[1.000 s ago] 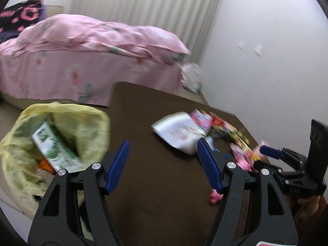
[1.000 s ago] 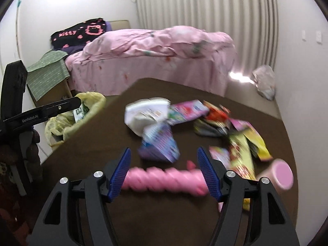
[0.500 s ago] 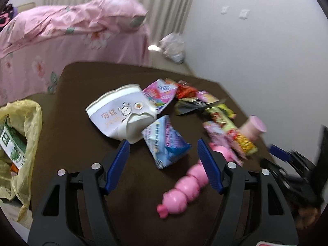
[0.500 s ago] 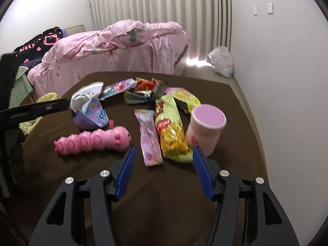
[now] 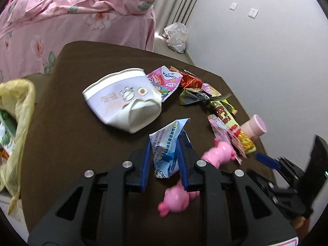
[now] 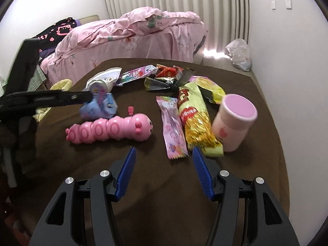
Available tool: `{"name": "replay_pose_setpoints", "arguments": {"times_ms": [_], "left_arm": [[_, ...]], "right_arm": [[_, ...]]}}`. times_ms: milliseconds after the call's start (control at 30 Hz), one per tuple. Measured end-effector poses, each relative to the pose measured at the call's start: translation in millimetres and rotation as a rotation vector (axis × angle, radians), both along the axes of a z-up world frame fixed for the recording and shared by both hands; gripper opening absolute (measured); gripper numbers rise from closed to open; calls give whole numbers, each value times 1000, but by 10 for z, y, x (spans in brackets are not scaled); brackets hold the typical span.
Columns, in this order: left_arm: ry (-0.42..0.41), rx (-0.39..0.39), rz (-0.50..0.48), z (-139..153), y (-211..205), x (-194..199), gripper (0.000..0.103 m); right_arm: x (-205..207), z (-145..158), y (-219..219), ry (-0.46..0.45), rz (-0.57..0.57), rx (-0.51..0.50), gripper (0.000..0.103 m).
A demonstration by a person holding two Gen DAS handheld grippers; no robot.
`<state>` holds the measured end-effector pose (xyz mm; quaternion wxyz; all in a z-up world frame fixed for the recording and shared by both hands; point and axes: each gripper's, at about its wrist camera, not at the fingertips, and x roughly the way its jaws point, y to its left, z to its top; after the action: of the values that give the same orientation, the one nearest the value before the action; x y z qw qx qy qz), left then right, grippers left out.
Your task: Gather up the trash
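Note:
A crumpled blue snack packet (image 5: 166, 143) stands between the blue pads of my left gripper (image 5: 166, 141), whose jaws are closing and press on its sides. The same packet (image 6: 100, 106) shows in the right wrist view beside a pink caterpillar toy (image 6: 110, 129). My right gripper (image 6: 164, 149) hangs open over the brown table (image 6: 143, 184), just short of a pink wrapper (image 6: 174, 127) and a yellow snack pack (image 6: 196, 123). A crushed white paper bowl (image 5: 123, 102) and more wrappers (image 5: 190, 82) lie further back.
A yellow trash bag (image 5: 18, 106) hangs open at the table's left edge. A pink cup (image 6: 233, 123) stands at the right near the wall. Behind the table are a pink bed (image 5: 71, 20) and a white plastic bag (image 5: 176, 34) on the floor.
My left gripper swung from the trash bag toward the litter, sank onto the blue packet and closed its jaws around it. The right gripper shifted right from the caterpillar toward the pink wrapper, still open.

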<state>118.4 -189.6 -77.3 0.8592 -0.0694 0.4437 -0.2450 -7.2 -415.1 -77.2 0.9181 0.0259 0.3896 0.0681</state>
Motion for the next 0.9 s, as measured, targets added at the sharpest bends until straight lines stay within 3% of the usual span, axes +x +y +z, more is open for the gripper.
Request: {"name": "replay_pose_setpoints", "arguments": {"times_ms": [100, 167, 233, 333, 433, 533, 600, 667, 700, 733, 767, 800, 900], "left_arm": [[36, -40, 5, 55, 205, -99, 23], [67, -70, 1, 74, 339, -155, 23], [104, -99, -14, 68, 443, -209, 23], [134, -124, -50, 56, 536, -324, 23], [104, -88, -63, 73, 564, -458, 27], [57, -38, -76, 113, 558, -539, 40], [35, -27, -85, 140, 575, -565, 44], [14, -15, -88, 169, 585, -589, 49], [-3, -8, -82, 190, 598, -602, 51], [-19, -3, -71, 203, 613, -608, 53], [-48, 4, -53, 228, 638, -624, 54], [-82, 8, -36, 252, 664, -640, 57], [-114, -12, -2, 288, 743, -639, 60]], "right_arm": [[162, -32, 6, 20, 3, -8, 53], [264, -90, 9, 36, 2, -19, 43], [333, -147, 3, 49, -3, -28, 43], [377, -231, 10, 76, -6, -10, 23], [305, -270, 36, 114, 32, 62, 19], [143, -238, 130, 133, 63, 35, 19], [-6, -219, 169, 150, 86, 36, 19], [-137, -193, 204, 147, 103, 17, 21], [-203, -183, 219, 142, 116, 16, 28], [-258, -182, 230, 142, 126, 21, 38], [-311, -197, 243, 154, 141, 35, 60], [-347, -230, 261, 168, 157, 43, 63], [-449, -224, 386, 172, 192, -68, 63]]}}
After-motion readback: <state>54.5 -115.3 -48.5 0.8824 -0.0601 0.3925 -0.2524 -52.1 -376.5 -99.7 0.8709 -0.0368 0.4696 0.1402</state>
